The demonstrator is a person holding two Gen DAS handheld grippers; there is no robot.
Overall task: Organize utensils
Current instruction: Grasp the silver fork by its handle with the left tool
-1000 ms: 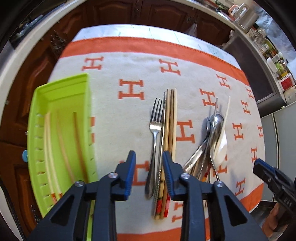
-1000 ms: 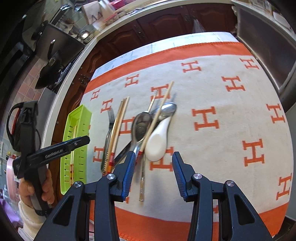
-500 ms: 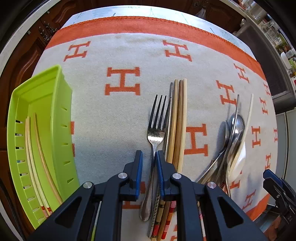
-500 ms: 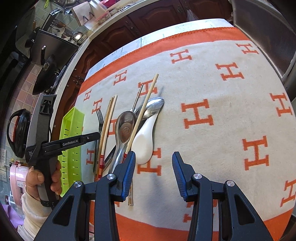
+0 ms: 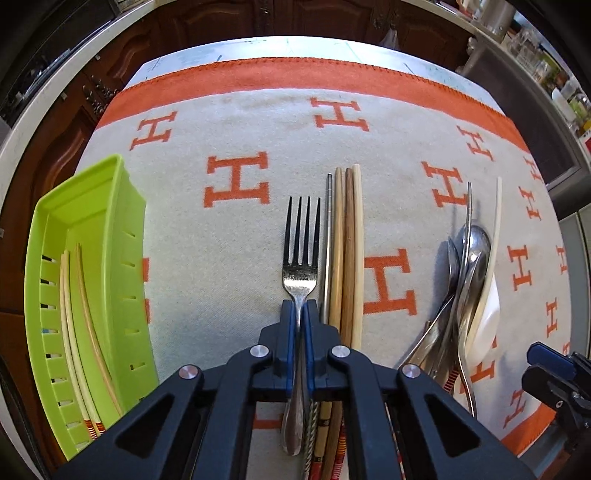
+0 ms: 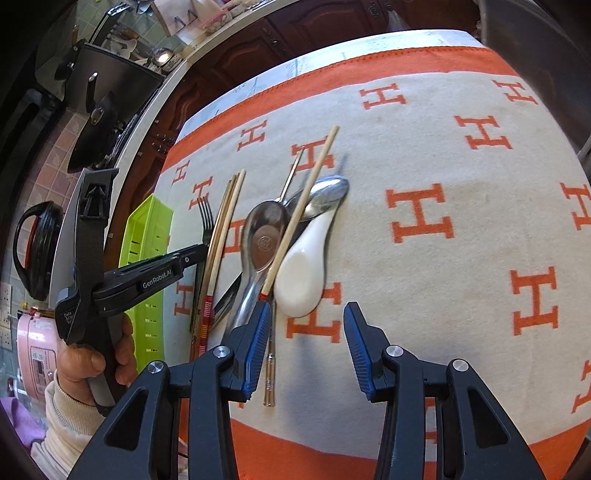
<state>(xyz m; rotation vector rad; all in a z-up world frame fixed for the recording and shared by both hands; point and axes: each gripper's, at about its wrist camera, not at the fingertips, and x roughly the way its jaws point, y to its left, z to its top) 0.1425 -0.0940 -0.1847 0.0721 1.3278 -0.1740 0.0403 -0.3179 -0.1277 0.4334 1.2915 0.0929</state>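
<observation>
My left gripper (image 5: 299, 308) is shut on the neck of a steel fork (image 5: 301, 254) that lies on the orange-and-cream cloth (image 5: 236, 110). Several chopsticks (image 5: 345, 240) lie right beside the fork. A green tray (image 5: 92, 206) at the left holds three chopsticks (image 5: 79, 332). A pile of metal spoons (image 5: 469, 266) and a white ceramic spoon (image 5: 487, 314) lies to the right. My right gripper (image 6: 306, 321) is open and empty, low over the cloth just in front of the white spoon (image 6: 303, 273) and spoon pile (image 6: 264, 236).
The table's far edge (image 5: 295, 44) borders dark wooden cabinets (image 5: 207, 22). A pink appliance (image 6: 35, 343) and a black pan (image 6: 96, 122) stand off the table to the left. Bare cloth (image 6: 461, 221) stretches to the right of the spoons.
My left gripper has come down and forward over the fork and its jaws have shut on the fork's neck. My right gripper has stayed open and drifted slightly nearer the spoons.
</observation>
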